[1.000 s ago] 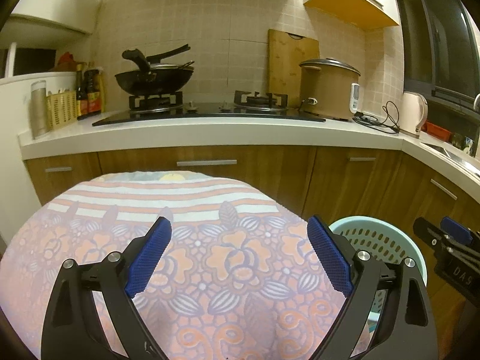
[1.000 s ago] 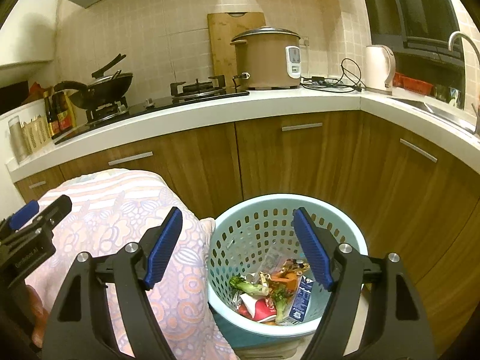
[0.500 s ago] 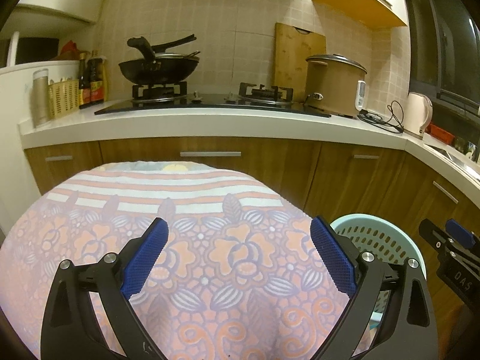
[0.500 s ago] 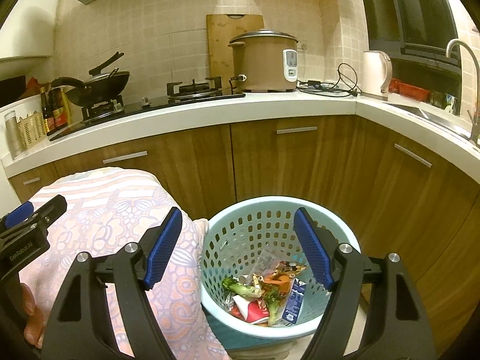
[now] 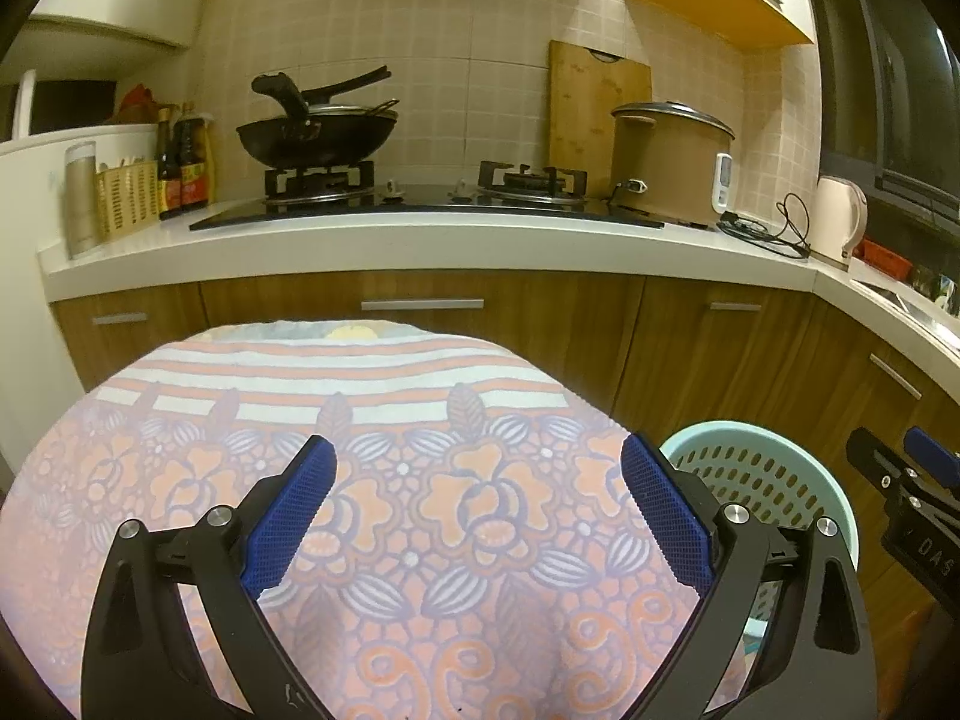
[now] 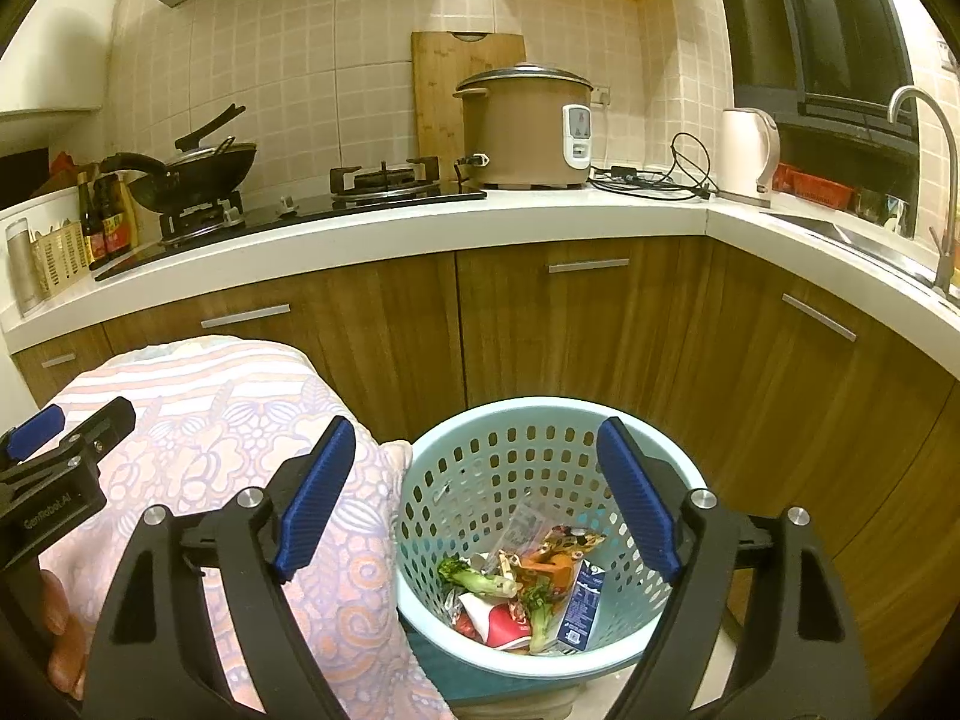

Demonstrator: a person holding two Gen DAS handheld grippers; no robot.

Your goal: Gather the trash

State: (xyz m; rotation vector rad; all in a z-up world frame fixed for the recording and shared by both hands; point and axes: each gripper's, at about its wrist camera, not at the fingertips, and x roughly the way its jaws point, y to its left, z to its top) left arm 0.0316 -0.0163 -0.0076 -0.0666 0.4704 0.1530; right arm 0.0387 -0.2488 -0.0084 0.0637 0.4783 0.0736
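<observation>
A light blue perforated basket (image 6: pixel 474 468) stands on the floor to the right of the cloth-covered table (image 6: pixel 252 420). Inside lie trash pieces: a small blue carton (image 6: pixel 579 603), a red-and-white wrapper (image 6: pixel 498 621), broccoli (image 6: pixel 474 577) and clear plastic. My right gripper (image 6: pixel 477 489) hovers above the basket, its jaws opening with nothing between them. My left gripper (image 5: pixel 477 510) stands open over the floral tablecloth (image 5: pixel 420 480), holding nothing. The basket's rim (image 5: pixel 756 438) shows at the right of the left wrist view, with the right gripper's tips (image 5: pixel 900 468) beside it.
Wooden cabinets (image 6: pixel 570 330) under a white counter (image 6: pixel 420 234) run behind the basket and around the right corner. On the counter are a wok (image 5: pixel 315 135), a gas hob, a rice cooker (image 6: pixel 525 129), a kettle (image 6: pixel 747 156), cables and bottles (image 5: pixel 183 162). A sink faucet (image 6: pixel 939 180) stands far right.
Both views have tilted slightly, so the counter sits lower in frame. The right gripper's jaws stand a little wider over the basket. The trash lies unchanged.
</observation>
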